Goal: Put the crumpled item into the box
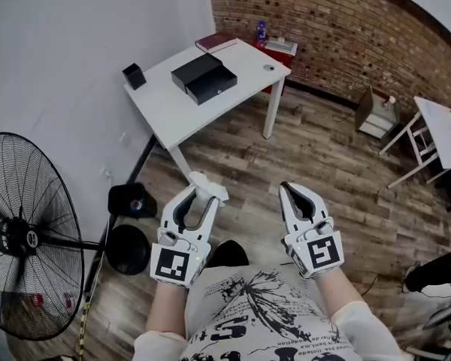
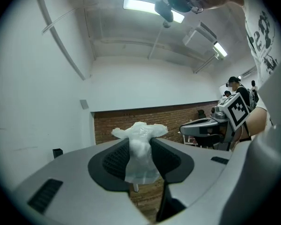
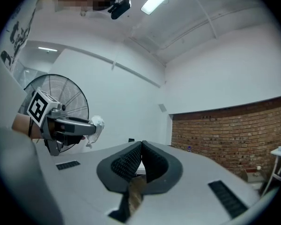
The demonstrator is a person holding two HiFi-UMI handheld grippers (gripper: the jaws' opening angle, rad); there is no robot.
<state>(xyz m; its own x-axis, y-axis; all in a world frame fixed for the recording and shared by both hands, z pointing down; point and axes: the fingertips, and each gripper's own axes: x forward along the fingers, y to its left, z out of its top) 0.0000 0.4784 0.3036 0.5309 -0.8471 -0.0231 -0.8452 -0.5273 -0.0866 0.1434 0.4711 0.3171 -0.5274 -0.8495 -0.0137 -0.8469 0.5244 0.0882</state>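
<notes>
A crumpled white plastic item point(image 2: 141, 151) is pinched between the pads of my left gripper point(image 1: 203, 189), which is shut on it and held at waist height over the wooden floor; its white tuft point(image 1: 209, 184) sticks out past the tips. My right gripper point(image 1: 289, 190) hovers beside it to the right, shut, with nothing between its pads point(image 3: 139, 159). The black box point(image 1: 204, 77) lies open on the white table point(image 1: 169, 107) ahead, well beyond both grippers. From the right gripper view the left gripper point(image 3: 65, 125) and the white item point(image 3: 96, 128) show at the left.
A big standing fan point(image 1: 26, 235) fills the left, with a black round bin point(image 1: 128, 248) and a dark cap point(image 1: 131, 200) on the floor beside it. A small black cube point(image 1: 134, 75), a red book point(image 1: 216, 42) sit on the table. A brick wall point(image 1: 346, 21) runs behind.
</notes>
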